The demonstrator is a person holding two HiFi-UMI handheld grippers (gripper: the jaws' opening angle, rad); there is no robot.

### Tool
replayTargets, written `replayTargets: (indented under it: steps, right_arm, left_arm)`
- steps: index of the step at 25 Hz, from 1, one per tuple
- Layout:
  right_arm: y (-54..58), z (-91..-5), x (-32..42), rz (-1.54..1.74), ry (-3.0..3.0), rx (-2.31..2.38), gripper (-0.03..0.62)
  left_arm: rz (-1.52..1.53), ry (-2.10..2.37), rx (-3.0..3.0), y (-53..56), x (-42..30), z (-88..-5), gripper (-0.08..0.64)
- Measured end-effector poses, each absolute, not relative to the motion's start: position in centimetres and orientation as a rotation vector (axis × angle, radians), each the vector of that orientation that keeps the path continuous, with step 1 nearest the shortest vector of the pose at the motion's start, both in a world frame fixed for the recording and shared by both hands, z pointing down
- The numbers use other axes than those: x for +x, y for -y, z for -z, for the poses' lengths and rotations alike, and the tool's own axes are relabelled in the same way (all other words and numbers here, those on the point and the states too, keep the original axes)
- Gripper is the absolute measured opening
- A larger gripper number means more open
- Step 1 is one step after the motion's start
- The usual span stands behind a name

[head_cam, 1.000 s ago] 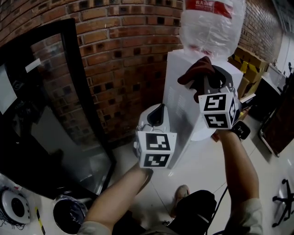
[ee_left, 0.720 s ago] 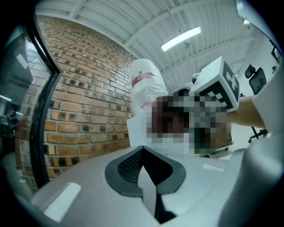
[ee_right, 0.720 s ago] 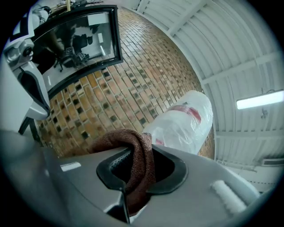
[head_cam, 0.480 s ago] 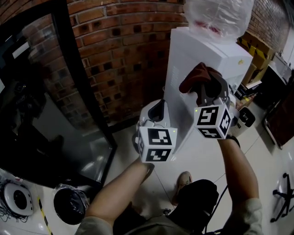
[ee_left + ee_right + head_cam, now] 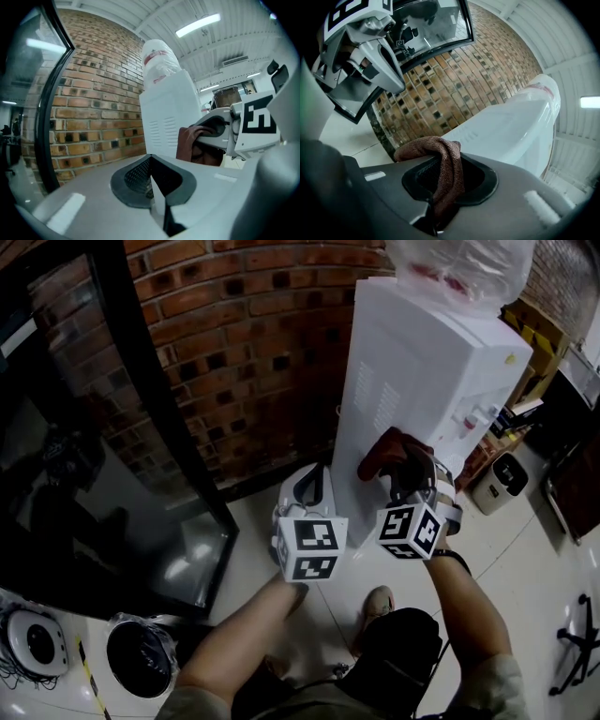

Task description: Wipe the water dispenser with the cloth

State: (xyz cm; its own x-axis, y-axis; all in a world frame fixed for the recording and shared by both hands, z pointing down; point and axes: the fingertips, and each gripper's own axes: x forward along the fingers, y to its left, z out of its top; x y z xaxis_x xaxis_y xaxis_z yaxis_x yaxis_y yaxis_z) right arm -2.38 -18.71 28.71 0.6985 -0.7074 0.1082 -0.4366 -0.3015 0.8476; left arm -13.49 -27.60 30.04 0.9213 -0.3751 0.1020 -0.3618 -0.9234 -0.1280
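Two hand-held tools are in view, one in each of the person's hands, each carrying a cube with black-and-white square markers. One reddish-brown cloth, one white water dispenser and one upturned bottle wrapped in clear plastic on its top complete the count.

The right tool is clamped on the cloth: its jaws are nearly together with a fold of cloth pinched between them, and the rest bunches out over the tips. The cloth appears to rest against the dispenser's white side panel, low down, below the rows of vent slots. The left tool hangs just beside the right one, clear of the dispenser, with its jaws closed together and nothing between them.

One brick wall stands behind the dispenser, and one black-framed glass panel leans to the left of it. One shoe shows on the pale floor below the arms.

Compared with a second ago, both tools sit lower. The right tool and cloth were then high on the dispenser, just under the bottle; they are now well down its side. The left tool has dropped less. Grip on the cloth is unchanged.
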Motion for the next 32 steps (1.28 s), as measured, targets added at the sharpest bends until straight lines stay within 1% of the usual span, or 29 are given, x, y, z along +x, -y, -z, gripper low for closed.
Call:
replayTargets:
  steps: [12,21,26,32]
  right_arm:
    - [18.6,-47.3,-2.5,0.070,0.999,1.826,0.087]
    - [18.4,-58.5,-2.9,-0.121,1.073,1.847,0.087]
    - [18.3,-63.9,-3.3,-0.169,1.093,1.835,0.087]
    - [17.9,-69.9,-3.2,-0.212,1.110,1.780,0.086]
  left_arm:
    - [0.383,-0.617,-2.973,29.1,-13.7,-42.1,0.000]
    - [0.493,-0.606,-2.995,28.9,-12.7,-50.9,0.000]
    - [0.629,-0.592,-2.982,28.4,-13.1,-56.6,0.000]
    - [0.720,-0.594,-2.977,28.5,-13.1,-60.4,0.000]
